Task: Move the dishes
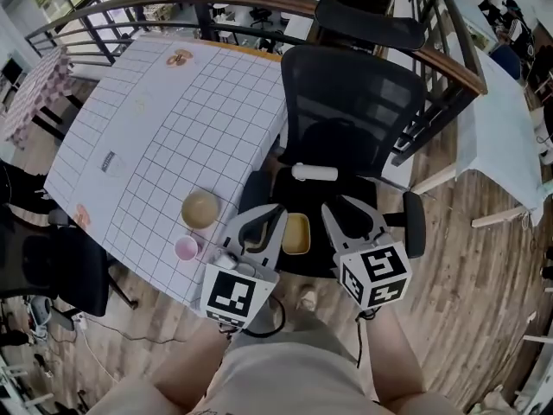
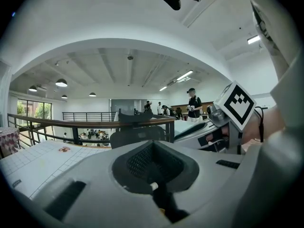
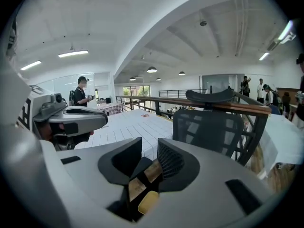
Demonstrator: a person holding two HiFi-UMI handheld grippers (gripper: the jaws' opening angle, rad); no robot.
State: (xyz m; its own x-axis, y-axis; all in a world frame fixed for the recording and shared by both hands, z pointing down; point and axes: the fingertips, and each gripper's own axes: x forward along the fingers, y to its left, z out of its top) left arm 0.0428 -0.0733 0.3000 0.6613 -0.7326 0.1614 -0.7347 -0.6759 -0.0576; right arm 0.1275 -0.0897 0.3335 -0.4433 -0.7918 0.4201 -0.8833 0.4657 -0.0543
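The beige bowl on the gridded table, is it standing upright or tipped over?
Upright. In the head view the beige bowl rests on the gridded table with its round rim facing up and its inside showing.

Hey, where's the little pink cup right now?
In the head view, the pink cup sits at lower left, by the near edge of the gridded table, just below the tan bowl.

Closed left tool (image 2: pixel 153 148), gridded table (image 2: pixel 40 161) beyond
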